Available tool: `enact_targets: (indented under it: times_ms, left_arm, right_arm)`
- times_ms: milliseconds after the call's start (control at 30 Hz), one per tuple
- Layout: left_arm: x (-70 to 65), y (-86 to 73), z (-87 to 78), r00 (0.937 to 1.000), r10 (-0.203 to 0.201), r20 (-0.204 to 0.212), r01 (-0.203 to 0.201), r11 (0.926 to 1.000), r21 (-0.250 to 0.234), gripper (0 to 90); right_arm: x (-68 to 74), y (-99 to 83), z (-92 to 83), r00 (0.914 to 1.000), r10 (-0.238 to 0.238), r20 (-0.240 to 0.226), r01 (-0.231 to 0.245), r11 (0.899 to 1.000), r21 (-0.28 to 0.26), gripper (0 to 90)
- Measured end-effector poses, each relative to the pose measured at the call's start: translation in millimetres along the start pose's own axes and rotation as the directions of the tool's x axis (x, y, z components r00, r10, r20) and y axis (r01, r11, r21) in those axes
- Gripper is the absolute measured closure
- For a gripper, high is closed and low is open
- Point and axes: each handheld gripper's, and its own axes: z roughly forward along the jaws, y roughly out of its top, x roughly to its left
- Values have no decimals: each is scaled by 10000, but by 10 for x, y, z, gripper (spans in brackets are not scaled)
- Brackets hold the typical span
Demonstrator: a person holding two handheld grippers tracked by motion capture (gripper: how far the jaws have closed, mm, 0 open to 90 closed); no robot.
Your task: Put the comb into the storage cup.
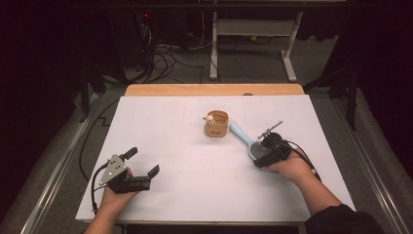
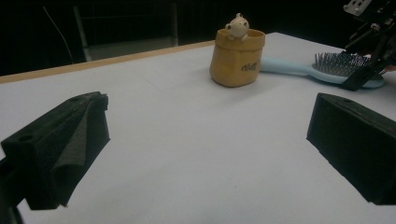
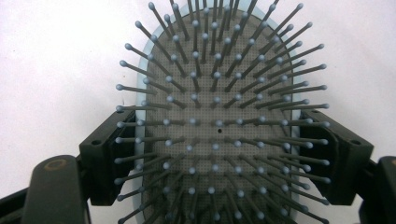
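The pale blue plastic hairbrush (image 3: pixel 219 121), lying bristles-up on the white table (image 1: pixel 195 165), is clamped across its oval head by the right gripper (image 3: pixel 219 154); the left gripper (image 1: pixel 142 164) is held wide apart over bare table. A slip or twist could be caused by the smooth, rounded rim. The tan pouch-shaped pot with a small cream figure on its rim (image 1: pixel 216 124) stands just beside the handle and could be knocked if the brush is swung.

High cam overhead, fwd-down; gripper cams low, close; shared: hairbrush (image 1: pixel 251 144).
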Motion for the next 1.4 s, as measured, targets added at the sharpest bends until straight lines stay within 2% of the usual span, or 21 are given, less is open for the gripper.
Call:
enact_targets:
  times_ms: [367,500,867,1033,1400]
  left_arm:
    - [1,-4,1,10000,47,-71,-47,10000,6,1]
    - [-7,-5,9,9999,96,-73,-96,10000,19,1]
    - [-20,-4,16,9999,146,-39,-146,9999,50,1]
    - [-29,-4,20,9998,191,-31,-191,9998,69,1]
    - [-36,-6,27,9998,208,-5,-208,9998,77,1]
  right_arm:
    - [-36,-20,-41,9997,242,14,-242,9997,14,212]
    - [-70,-47,-103,9996,271,88,-270,9996,-71,212]
    - [-53,-82,-226,9992,392,21,-391,9990,-224,211]
    - [-39,-101,-336,9997,201,-133,-207,9987,-463,211]
    - [23,-126,-562,9999,132,16,-130,9974,-703,211]
